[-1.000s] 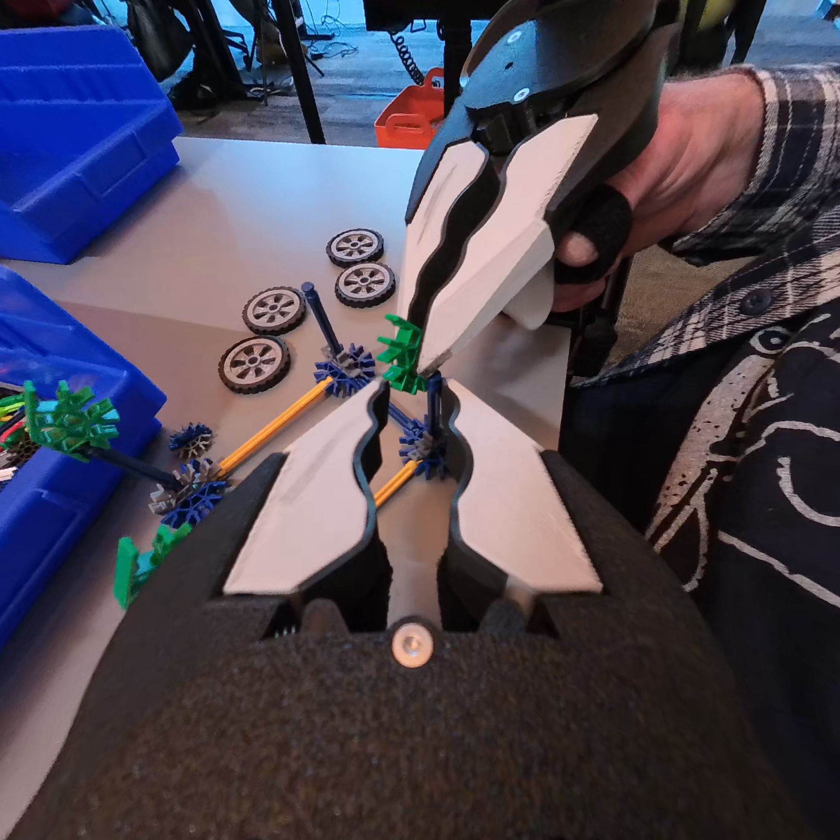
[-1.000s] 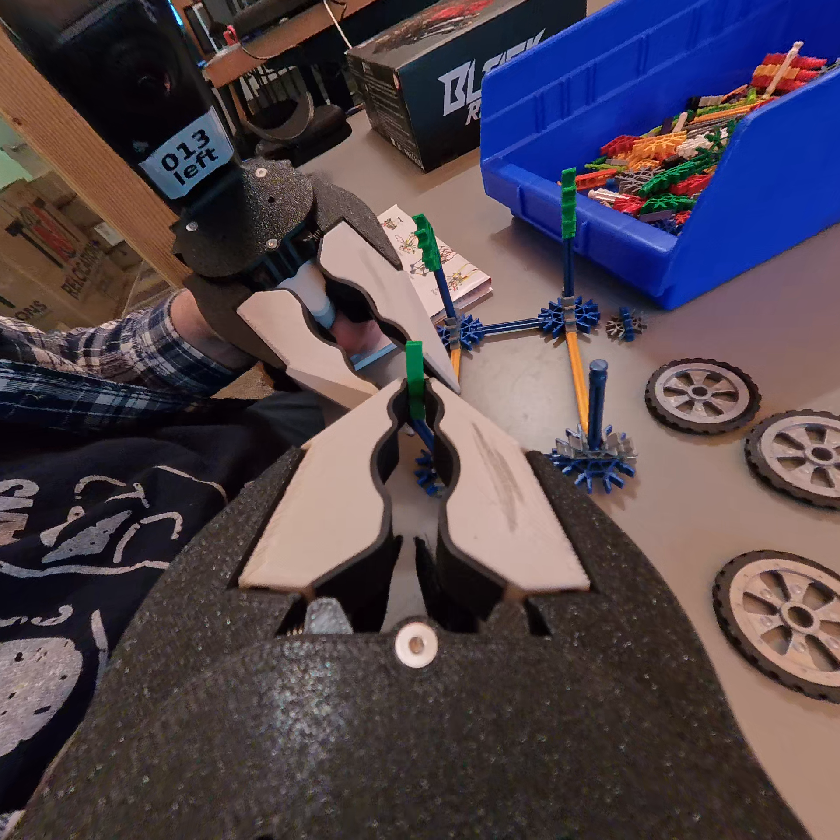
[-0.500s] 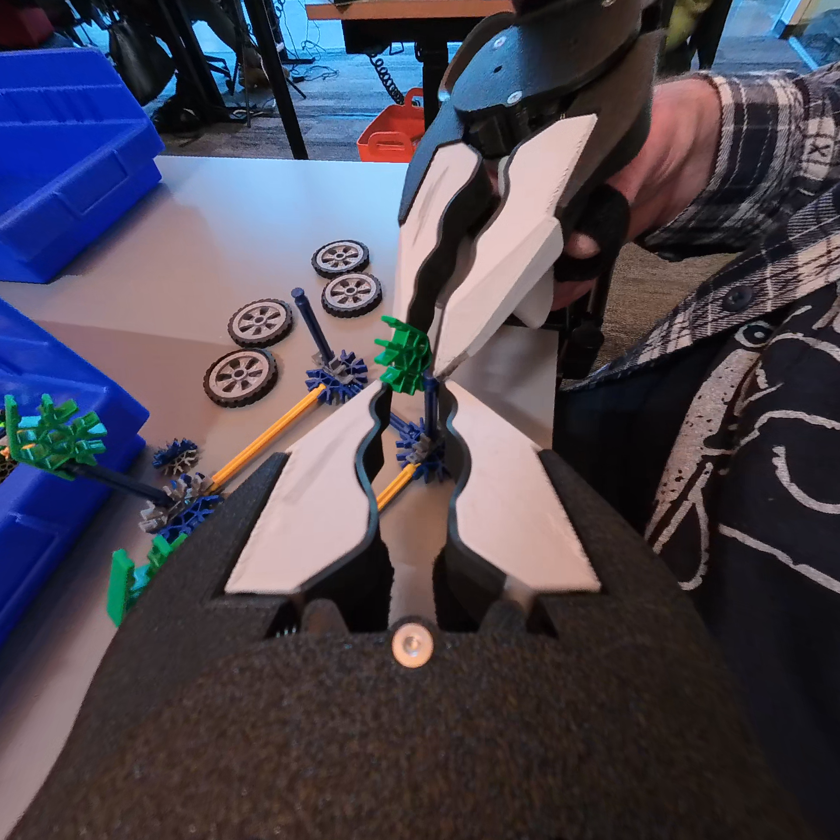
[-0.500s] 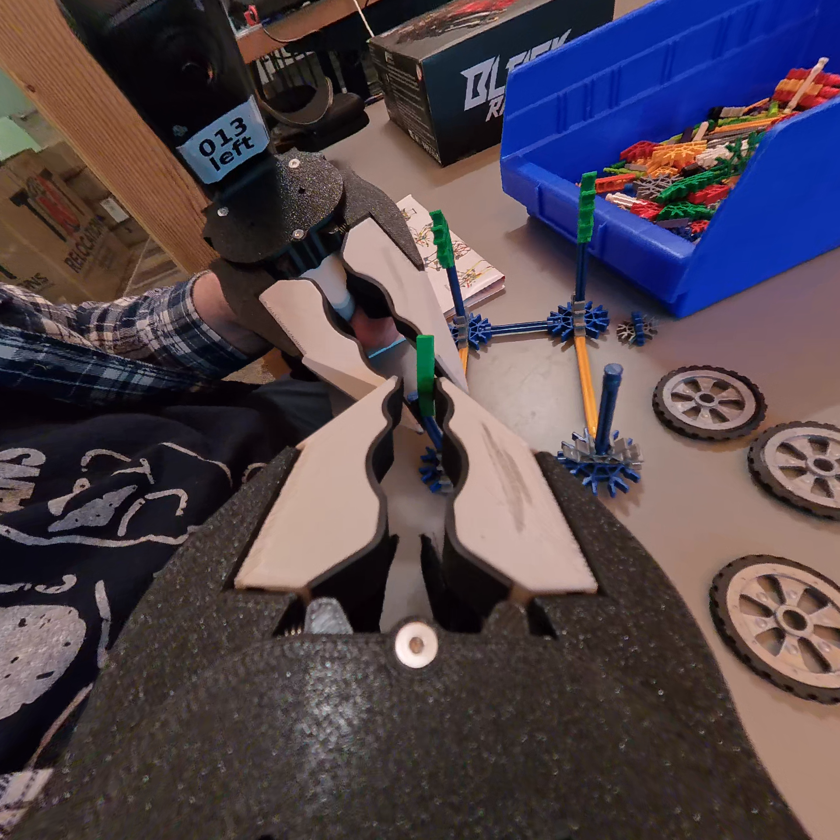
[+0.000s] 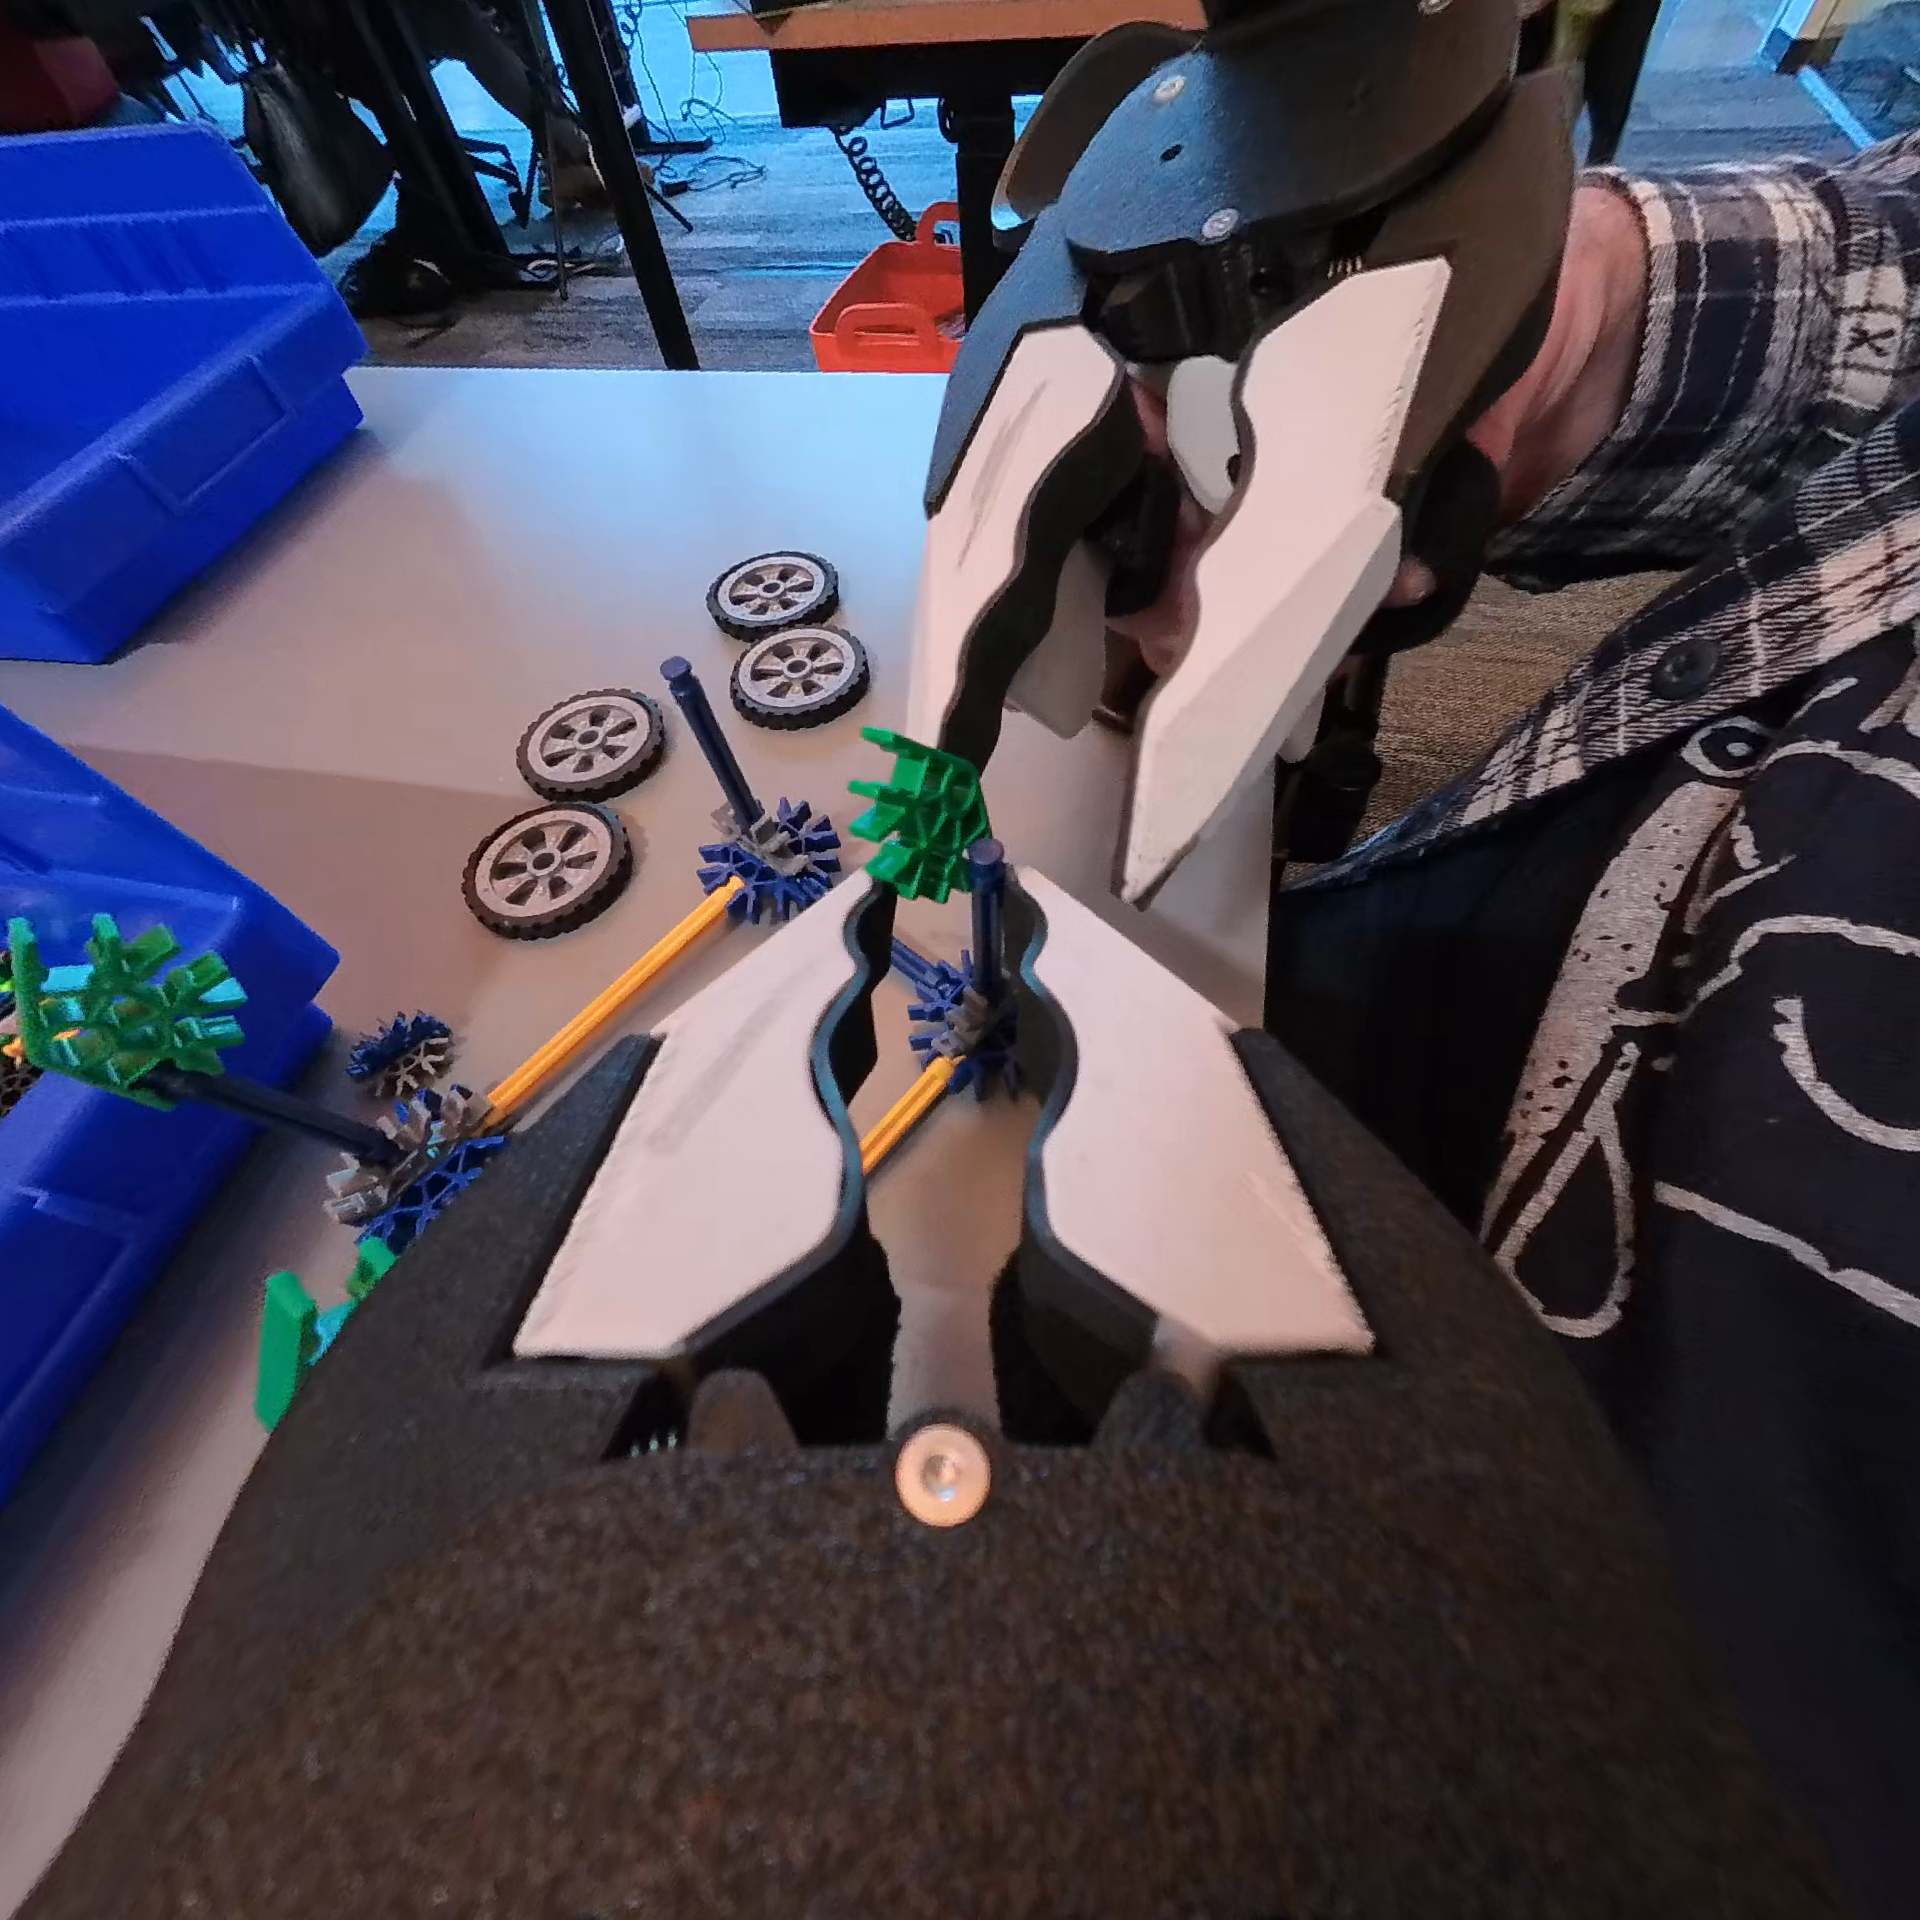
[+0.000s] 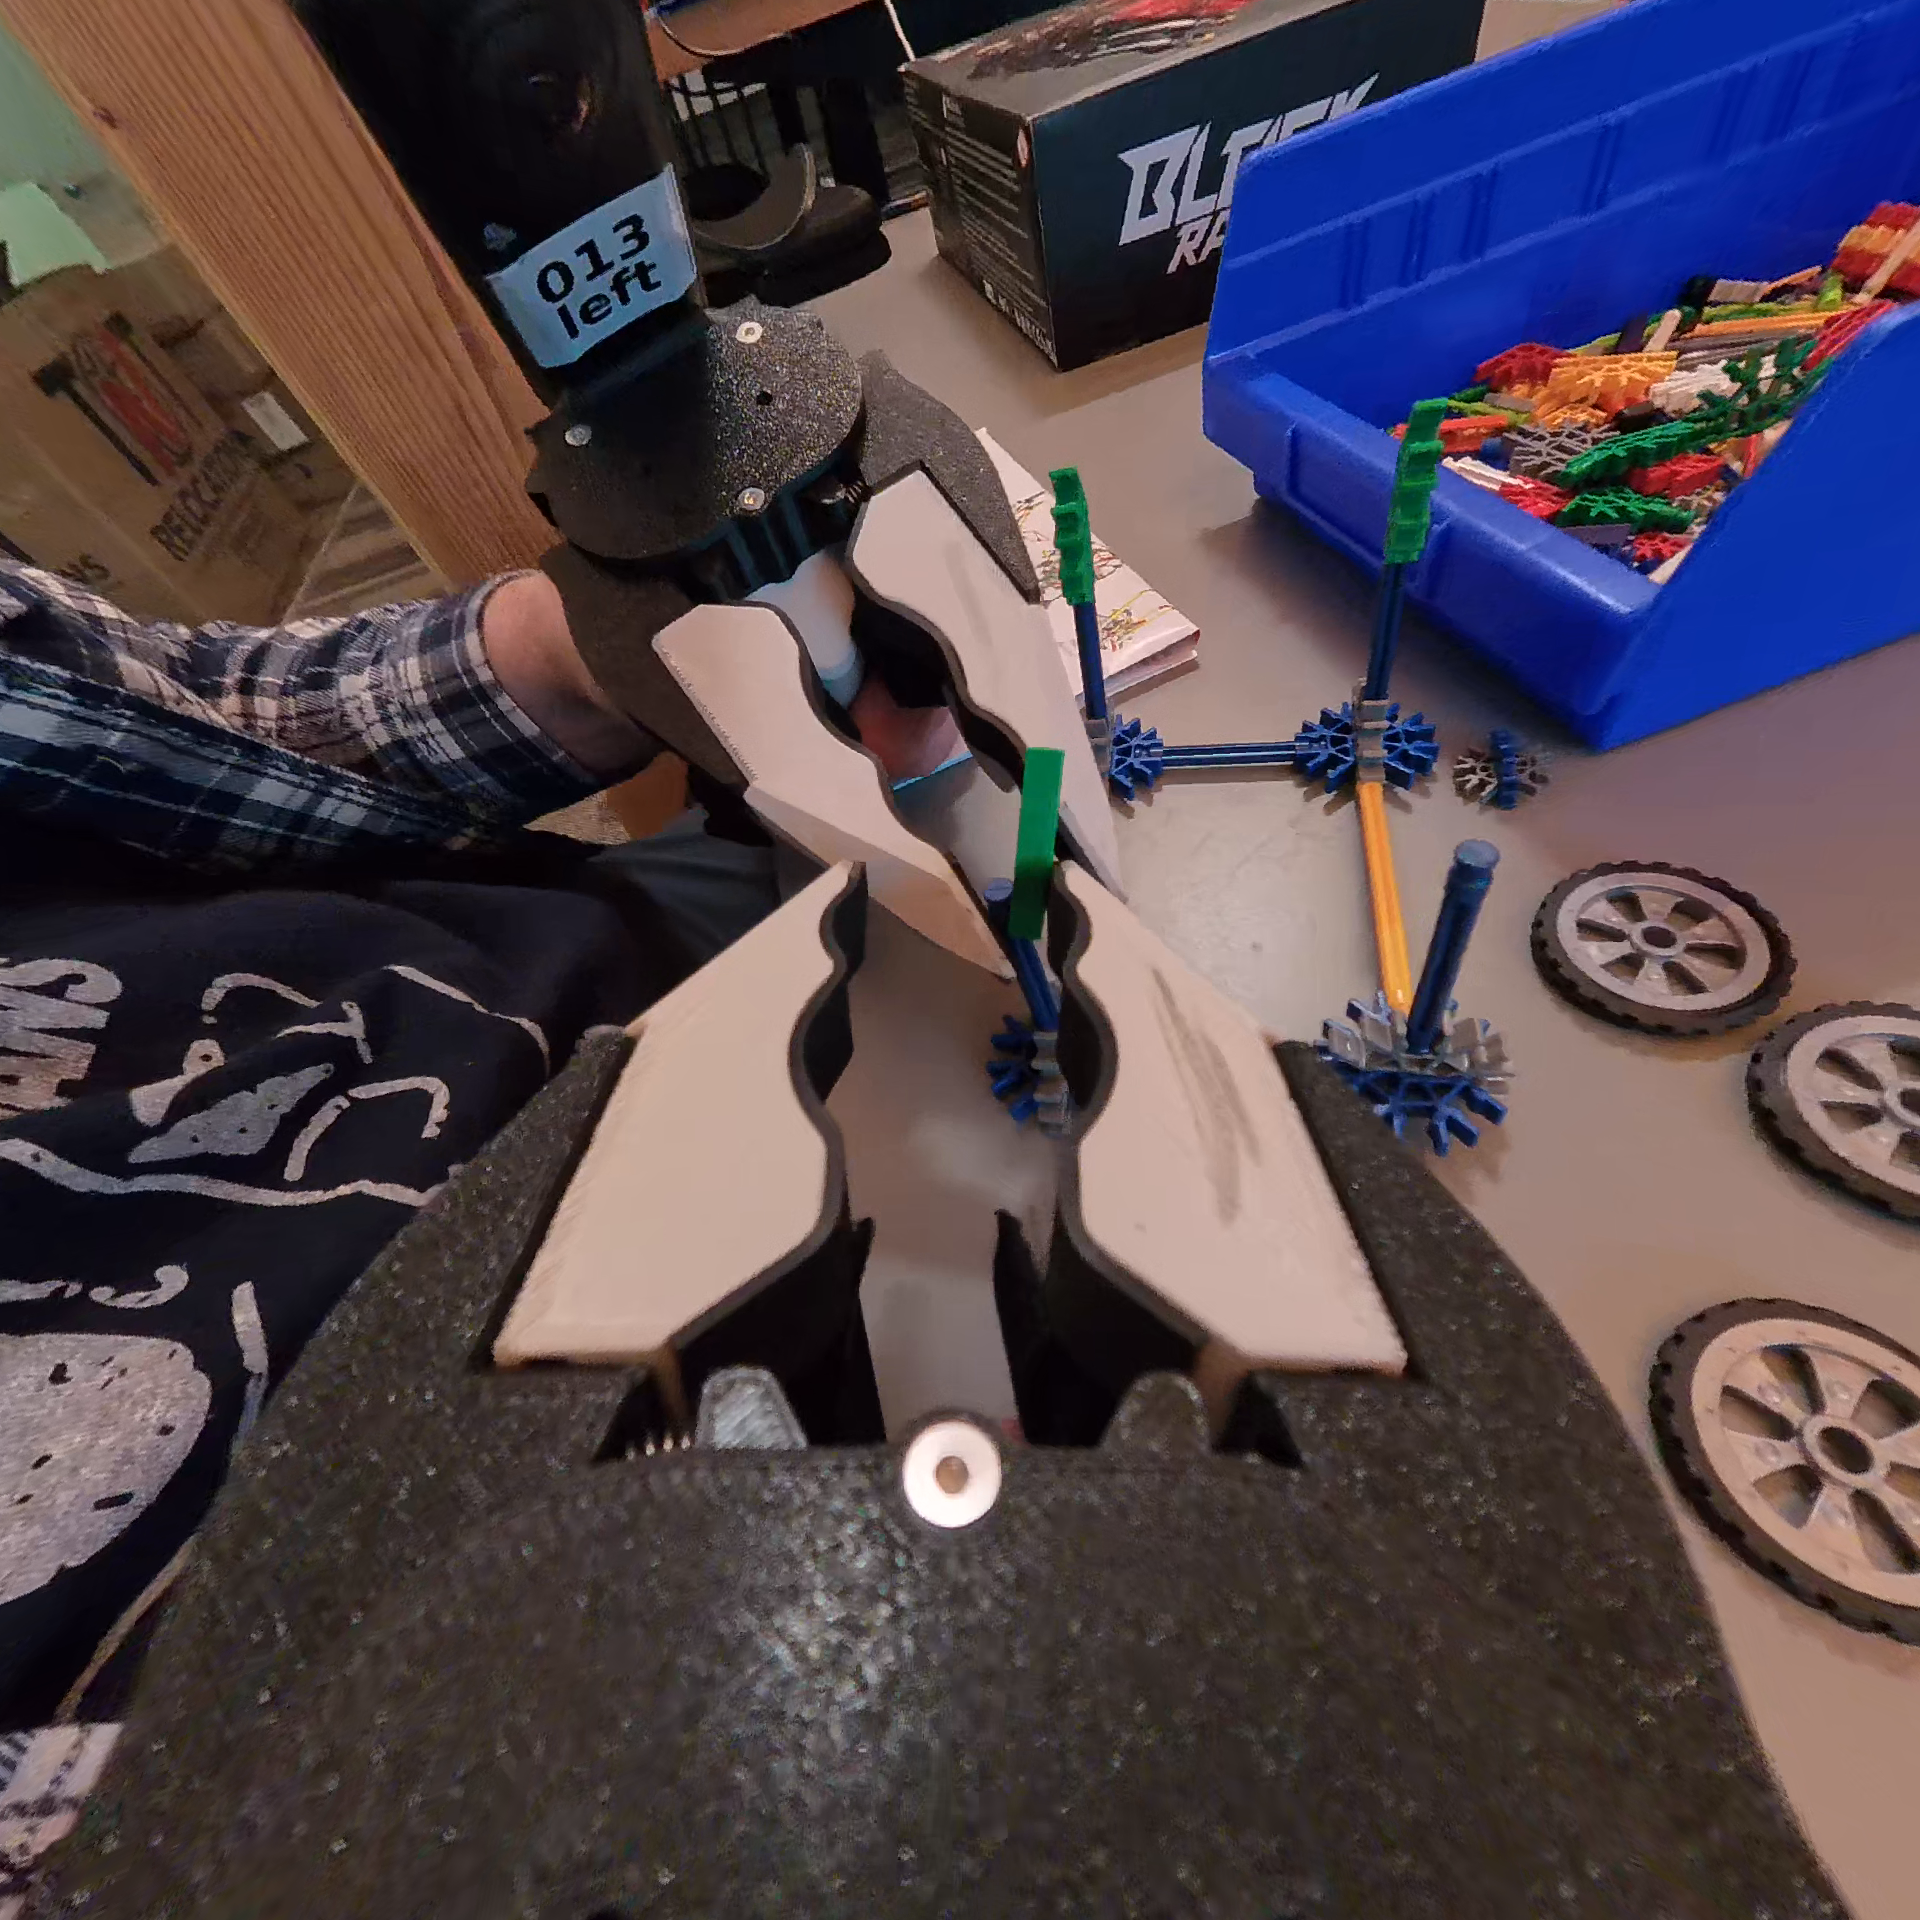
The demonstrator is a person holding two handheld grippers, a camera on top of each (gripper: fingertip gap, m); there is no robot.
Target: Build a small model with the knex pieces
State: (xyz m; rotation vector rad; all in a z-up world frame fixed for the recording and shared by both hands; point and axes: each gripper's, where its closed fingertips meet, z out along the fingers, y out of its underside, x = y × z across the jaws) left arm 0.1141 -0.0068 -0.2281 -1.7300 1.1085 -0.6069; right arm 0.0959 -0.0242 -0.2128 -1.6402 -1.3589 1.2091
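Note:
A rod-and-connector frame lies on the grey table [image 5: 468,520], with yellow rods [image 5: 613,997] and blue connectors [image 5: 769,862]. At its near corner a dark blue rod [image 5: 982,914] stands upright, and a green connector [image 5: 920,821] sits on a rod beside it. My left gripper [image 5: 943,883] has its jaws a little apart around the blue rod, not clamped. My right gripper [image 6: 956,873] is open; the green connector [image 6: 1039,842] stands free against its right finger. In the left wrist view the right gripper [image 5: 1034,821] hangs open just above the green connector.
Several grey-spoked wheels [image 5: 545,868] [image 6: 1662,945] lie beside the frame. A blue bin [image 6: 1558,582] of mixed pieces, a black box [image 6: 1143,156] and a booklet [image 6: 1132,613] stand behind it. Another blue bin [image 5: 156,364] is at the far left. The table edge and a person's torso are close.
My right gripper has opened and let go of the green connector, which stays on its rod. My left gripper keeps its place around the blue rod.

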